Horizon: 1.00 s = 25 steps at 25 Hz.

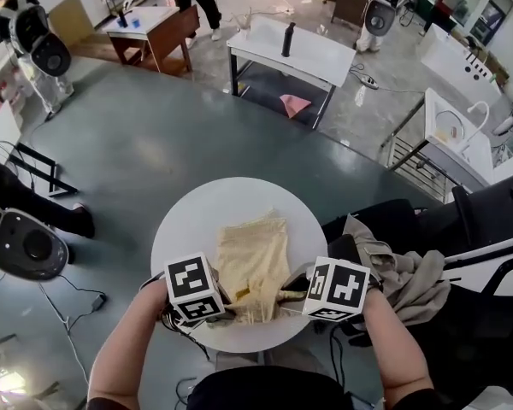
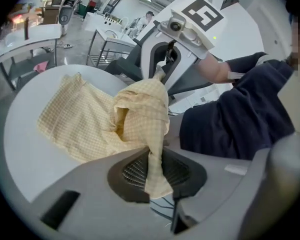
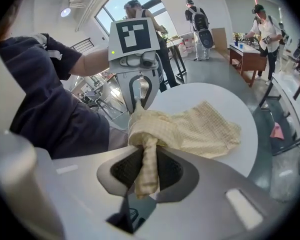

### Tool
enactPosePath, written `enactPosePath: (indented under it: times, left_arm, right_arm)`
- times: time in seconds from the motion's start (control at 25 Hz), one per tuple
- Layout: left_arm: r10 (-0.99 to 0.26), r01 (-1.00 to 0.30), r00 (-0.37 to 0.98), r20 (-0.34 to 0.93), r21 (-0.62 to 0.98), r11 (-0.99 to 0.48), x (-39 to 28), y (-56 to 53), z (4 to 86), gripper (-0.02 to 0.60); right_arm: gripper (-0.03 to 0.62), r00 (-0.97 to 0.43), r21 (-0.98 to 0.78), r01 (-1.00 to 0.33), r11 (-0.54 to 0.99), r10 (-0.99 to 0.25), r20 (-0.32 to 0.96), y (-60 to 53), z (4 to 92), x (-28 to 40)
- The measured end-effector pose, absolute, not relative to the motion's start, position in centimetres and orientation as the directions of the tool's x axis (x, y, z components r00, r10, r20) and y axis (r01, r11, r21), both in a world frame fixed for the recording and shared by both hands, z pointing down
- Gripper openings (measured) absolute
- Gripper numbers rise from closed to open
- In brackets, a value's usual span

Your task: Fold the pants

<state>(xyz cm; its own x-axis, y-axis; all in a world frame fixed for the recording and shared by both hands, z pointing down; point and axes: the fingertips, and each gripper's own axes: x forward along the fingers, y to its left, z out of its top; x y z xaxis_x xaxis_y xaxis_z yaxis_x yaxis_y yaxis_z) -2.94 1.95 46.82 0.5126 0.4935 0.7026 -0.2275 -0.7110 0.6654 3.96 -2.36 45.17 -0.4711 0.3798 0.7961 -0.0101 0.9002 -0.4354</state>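
Now yellow checked pants lie rumpled on table, edge clamped by L gripper, R gripper.

surface: round white table | on it: yellow checked pants, far part flat

On table: pants; right of it: clothes pile.
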Motion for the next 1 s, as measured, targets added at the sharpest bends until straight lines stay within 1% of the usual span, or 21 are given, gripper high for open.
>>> enactPosePath:
  times: [0.28, 0.36, 0.48, 0.6, 0.76, 0.84, 0.88, 0.92, 0.96, 1.0]
  left_arm:
    - [0.394, -0.325, 0.516, 0.761, 0.599, -0.732, -4.9, -6.8, 48.7, 0.057]
    - [0.344, -0.353, 0.529, 0.776, 0.569, -0.742, -5.3, -9.2, 49.5, 0.058]
    - [0.239, -0.407, 0.553, 0.798, 0.509, -0.758, -6.0, -12.4, 50.6, 0.064]
    - [0.116, -0.476, 0.572, 0.812, 0.444, -0.759, -6.9, -15.4, 51.6, 0.078]
    - [-0.114, -0.575, 0.559, 0.821, 0.285, -0.767, -8.7, -19.6, 51.5, 0.138]
    - [-0.209, -0.628, 0.563, 0.8, 0.249, -0.737, -9.9, -21.2, 50.5, 0.135]
    - [-0.232, -0.644, 0.571, 0.787, 0.255, -0.721, -10.4, -21.6, 49.9, 0.126]
    - [-0.232, -0.647, 0.586, 0.777, 0.276, -0.71, -10.6, -21.7, 49.3, 0.097]
    - [-0.211, -0.637, 0.607, 0.766, 0.311, -0.705, -10.6, -21.3, 48.9, 0.066]
    - [-0.172, -0.614, 0.632, 0.755, 0.353, -0.706, -10.2, -20.5, 48.6, 0.057]
  right_arm:
    - [0.08, -0.505, -0.368, -0.079, 0.926, 0.281, 0.816, -11.1, 47.4, 2.2]
    - [0.08, -0.521, -0.342, -0.112, 0.933, 0.238, 0.82, -13.3, 48.2, 1.9]
    - [0.081, -0.552, -0.284, -0.17, 0.944, 0.147, 0.821, -16.4, 49.0, 1.5]
    - [0.089, -0.567, -0.19, -0.231, 0.954, 0.027, 0.823, -19.3, 49.7, 0.9]
    - [0.126, -0.546, 0.009, -0.337, 0.942, -0.203, 0.813, -23.2, 49.8, 1.1]
    - [0.126, -0.566, 0.03, -0.398, 0.917, -0.271, 0.779, -24.4, 49.0, 1.5]
    - [0.135, -0.585, 0.006, -0.418, 0.908, -0.275, 0.763, -24.6, 48.6, 1.6]
    - [0.14, -0.607, -0.031, -0.425, 0.905, -0.26, 0.751, -24.5, 48.3, 1.6]
    - [0.138, -0.627, -0.073, -0.416, 0.906, -0.229, 0.744, -24.2, 48.0, 1.5]
    - [0.134, -0.642, -0.113, -0.396, 0.911, -0.186, 0.744, -23.5, 47.9, 1.4]
